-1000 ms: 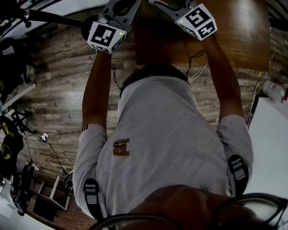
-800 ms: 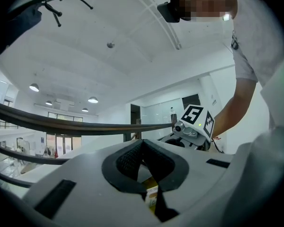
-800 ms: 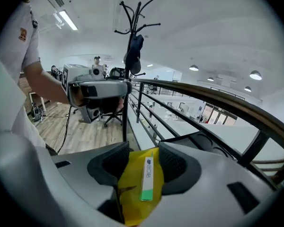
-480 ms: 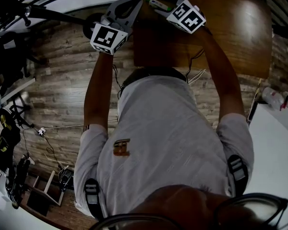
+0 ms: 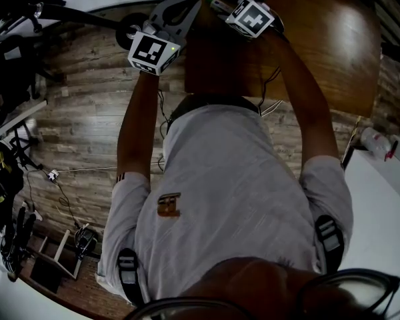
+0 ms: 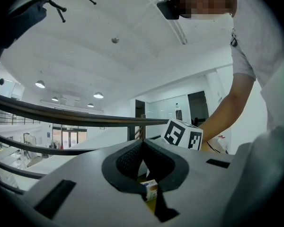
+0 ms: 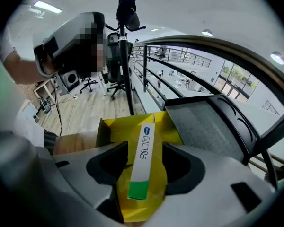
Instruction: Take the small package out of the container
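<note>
**Package loose between open right jaws; left gripper clamped on container**

Setup: a person stands at the near edge of a brown table point(image 5: 320, 39). Both arms are out in front, and the two grippers are close together above the table.

Right gripper point(image 7: 143, 167): the jaws are wide apart. The package point(image 7: 144, 157) is a long, thin white box with a green near end and a blue mark toward the far end. It runs lengthwise down the gap between the jaws. There is space on each side of it, and neither pad presses on it.

Container point(image 7: 121, 130): a yellow carton with its flaps open at the far end. The package lies along its yellow face, with its far end up at the flaps. I cannot tell whether any part of the package is inside.

Left gripper point(image 6: 143, 152): the jaws are drawn almost together and pinch a thin part of the container. A yellow edge and a small printed corner show low in the gap. The right gripper's marker cube sits just beyond the left gripper's tips.

From overhead, the package's green end shows between the two grippers, over the table.
</note>
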### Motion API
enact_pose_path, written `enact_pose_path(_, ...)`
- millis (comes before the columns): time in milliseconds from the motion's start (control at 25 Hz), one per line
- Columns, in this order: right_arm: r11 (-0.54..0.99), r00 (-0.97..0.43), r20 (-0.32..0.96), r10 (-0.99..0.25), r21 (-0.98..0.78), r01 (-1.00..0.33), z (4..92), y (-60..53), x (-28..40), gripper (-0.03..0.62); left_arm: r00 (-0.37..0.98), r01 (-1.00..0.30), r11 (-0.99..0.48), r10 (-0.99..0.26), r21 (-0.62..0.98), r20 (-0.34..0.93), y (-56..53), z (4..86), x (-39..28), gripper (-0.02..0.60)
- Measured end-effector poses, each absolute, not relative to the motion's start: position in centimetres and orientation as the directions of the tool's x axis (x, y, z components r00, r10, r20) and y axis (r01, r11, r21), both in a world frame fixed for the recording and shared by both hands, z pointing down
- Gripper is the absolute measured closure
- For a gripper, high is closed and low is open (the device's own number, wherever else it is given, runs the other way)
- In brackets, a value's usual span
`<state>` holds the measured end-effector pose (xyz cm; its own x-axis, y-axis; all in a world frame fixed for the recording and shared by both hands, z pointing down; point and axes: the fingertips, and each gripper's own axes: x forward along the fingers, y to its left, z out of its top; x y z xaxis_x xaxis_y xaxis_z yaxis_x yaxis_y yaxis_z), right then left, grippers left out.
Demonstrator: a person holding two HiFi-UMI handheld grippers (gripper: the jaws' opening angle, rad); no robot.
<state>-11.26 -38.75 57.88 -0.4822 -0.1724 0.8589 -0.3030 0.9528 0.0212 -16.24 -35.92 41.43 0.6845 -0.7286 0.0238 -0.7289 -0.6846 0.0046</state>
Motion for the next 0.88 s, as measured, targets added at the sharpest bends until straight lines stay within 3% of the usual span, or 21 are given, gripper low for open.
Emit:
enact_pose_path(320, 0.949, -0.459, 0.876, -0.150, -0.002, -0.314, 59.8, -39.4, -11.7, 0.379, 0.678, -0.735, -0.678, -0.734, 0.017, 0.040, -36.8, 42.7, -16.7, 0.563)
enact_pose_path(640, 0.951, -0.452, 0.877, -0.159, 0.014, -0.307, 59.8, -39.7, -11.2, 0.487, 0.677, -0.736, -0.677, -0.735, 0.011, 0.043, -36.9, 43.0, -16.0, 0.563)
enact_pose_path(880, 0.949, -0.479, 0.860, -0.173, 0.016, -0.314, 59.2, -39.2, -10.7, 0.492, 0.678, -0.734, -0.678, -0.733, 0.020, 0.057, -36.2, 43.1, -15.5, 0.563)
